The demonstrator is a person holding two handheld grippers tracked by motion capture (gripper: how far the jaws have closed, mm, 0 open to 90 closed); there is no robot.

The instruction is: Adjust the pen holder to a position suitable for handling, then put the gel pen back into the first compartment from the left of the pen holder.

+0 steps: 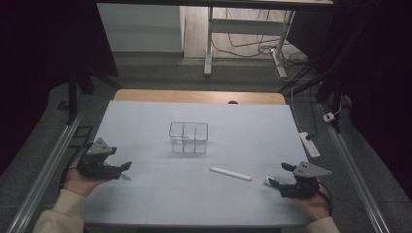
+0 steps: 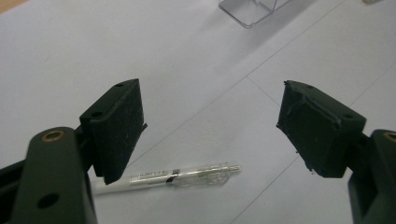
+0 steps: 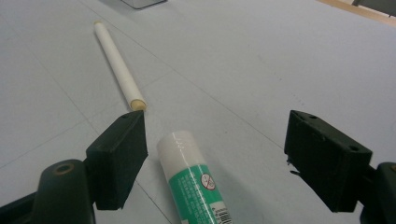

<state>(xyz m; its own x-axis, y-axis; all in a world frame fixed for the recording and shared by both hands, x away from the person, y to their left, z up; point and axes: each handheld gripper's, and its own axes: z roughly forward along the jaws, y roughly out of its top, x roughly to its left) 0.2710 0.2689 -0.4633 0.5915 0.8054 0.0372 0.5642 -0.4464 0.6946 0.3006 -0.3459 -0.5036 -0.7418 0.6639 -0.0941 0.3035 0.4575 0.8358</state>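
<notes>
Clear pen (image 2: 184, 176) lies flat on the worktop (image 1: 145, 121) between the left gripper (image 2: 210, 126) fingers (image 2: 116, 128), which stand wide apart, nothing held. Glue stick (image 3: 194, 179) sits likewise between the right gripper (image 3: 215, 158) fingers, also apart, white cap pointing to 11 o'clock toward the white rod (image 3: 116, 63). Clear divided box (image 1: 188, 137) at 12 o'clock, mid-worktop. Probably pick-ups next: drop lower, square fingers across each barrel, close mid-length so nothing rolls away.

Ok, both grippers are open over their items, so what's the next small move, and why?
Probably lower the right gripper and close on the glue stick: it lies between the open jaws, untouched. The left gripper likewise hangs open above its clear pen.
</notes>
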